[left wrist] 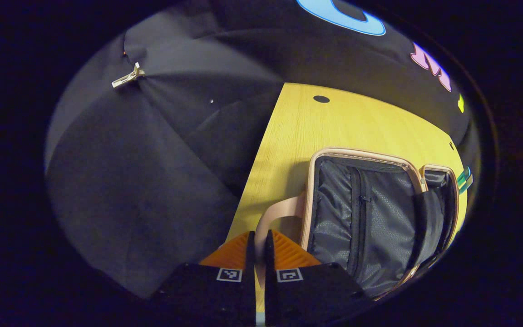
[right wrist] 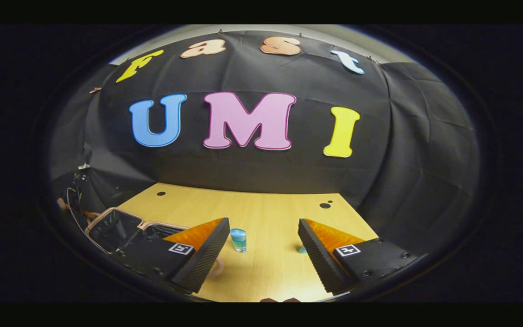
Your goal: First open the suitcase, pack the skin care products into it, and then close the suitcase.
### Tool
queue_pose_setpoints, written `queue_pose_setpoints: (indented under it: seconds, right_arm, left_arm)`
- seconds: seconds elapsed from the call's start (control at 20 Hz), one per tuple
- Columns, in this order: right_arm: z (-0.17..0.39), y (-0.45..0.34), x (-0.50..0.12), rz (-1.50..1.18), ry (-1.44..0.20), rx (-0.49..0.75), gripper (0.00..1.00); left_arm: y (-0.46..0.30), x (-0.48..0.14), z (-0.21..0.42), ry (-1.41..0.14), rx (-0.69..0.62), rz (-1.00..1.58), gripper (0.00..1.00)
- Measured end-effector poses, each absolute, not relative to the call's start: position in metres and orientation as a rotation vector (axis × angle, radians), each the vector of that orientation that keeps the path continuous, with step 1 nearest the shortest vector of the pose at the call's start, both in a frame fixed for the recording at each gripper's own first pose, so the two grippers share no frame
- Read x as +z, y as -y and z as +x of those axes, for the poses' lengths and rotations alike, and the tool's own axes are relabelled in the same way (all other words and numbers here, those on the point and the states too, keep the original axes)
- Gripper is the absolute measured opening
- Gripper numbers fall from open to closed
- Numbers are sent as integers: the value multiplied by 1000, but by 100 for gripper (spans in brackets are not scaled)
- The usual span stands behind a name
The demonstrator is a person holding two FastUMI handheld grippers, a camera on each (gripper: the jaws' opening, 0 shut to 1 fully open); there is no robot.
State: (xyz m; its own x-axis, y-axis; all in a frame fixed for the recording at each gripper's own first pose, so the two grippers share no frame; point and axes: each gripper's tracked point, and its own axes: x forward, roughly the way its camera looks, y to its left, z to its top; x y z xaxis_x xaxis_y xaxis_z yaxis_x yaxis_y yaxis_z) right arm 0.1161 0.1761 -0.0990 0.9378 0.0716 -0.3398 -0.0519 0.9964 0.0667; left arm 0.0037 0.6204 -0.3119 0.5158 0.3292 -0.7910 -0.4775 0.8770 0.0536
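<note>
On the table, the open suitcase lies left. The bottle stands ahead of the wide-open right gripper, small, light, maybe slippery: grab its middle. The left gripper is closed, maybe empty.

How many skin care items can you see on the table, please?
2: a blue bottle standing between the right tongs' fingers, and a small teal item partly hidden behind one finger. Others may be hidden behind the fingers or the suitcase.
</note>
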Motion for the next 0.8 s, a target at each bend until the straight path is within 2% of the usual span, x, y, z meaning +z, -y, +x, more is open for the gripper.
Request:
queue_pose_setpoints:
  seconds: [0.05, 0.1, 0.15, 0.2, 0.25, 0.3, 0.35, 0.4, 0.45, 0.5, 0.7, 0.75, 0.8]
  right_arm:
    - [116, -176, -99, 55, -350, 60, 96]
    - [115, -176, -100, 54, -353, 57, 92]
    - [114, -174, -102, 55, -356, 51, 96]
    - [113, -174, -105, 58, -362, 44, 92]
    - [112, -172, -107, 64, -367, 36, 92]
    - [109, -169, -110, 71, -371, 29, 96]
    - [105, -168, -113, 77, -374, 22, 92]
    - [102, -166, -116, 80, -377, 16, 92]
    - [99, -165, -119, 81, -382, 12, 92]
    - [99, -165, -121, 80, -382, 9, 96]
    - [96, -168, -127, 60, -378, 32, 96]
    - [96, -168, -128, 53, -376, 37, 100]
    - [97, -166, -128, 49, -372, 37, 96]
  left_arm:
    - [-625, -315, 3, -918, 504, -178, 14]
    - [-626, -319, 8, -914, 510, -172, 18]
    - [-628, -319, 10, -905, 510, -159, 18]
    - [-629, -317, 6, -888, 520, -144, 22]
    - [-634, -310, 7, -859, 545, -125, 25]
    - [-634, -299, 8, -825, 557, -104, 50]
    - [-635, -292, 14, -783, 558, -76, 74]
    - [-629, -278, 17, -747, 538, -55, 99]
    - [-619, -268, 23, -708, 510, -38, 96]
    - [-608, -254, 28, -668, 482, -20, 97]
    - [-543, -192, 45, -512, 399, 5, 98]
    - [-520, -176, 47, -485, 364, 5, 98]
    - [-498, -157, 53, -443, 330, 5, 98]
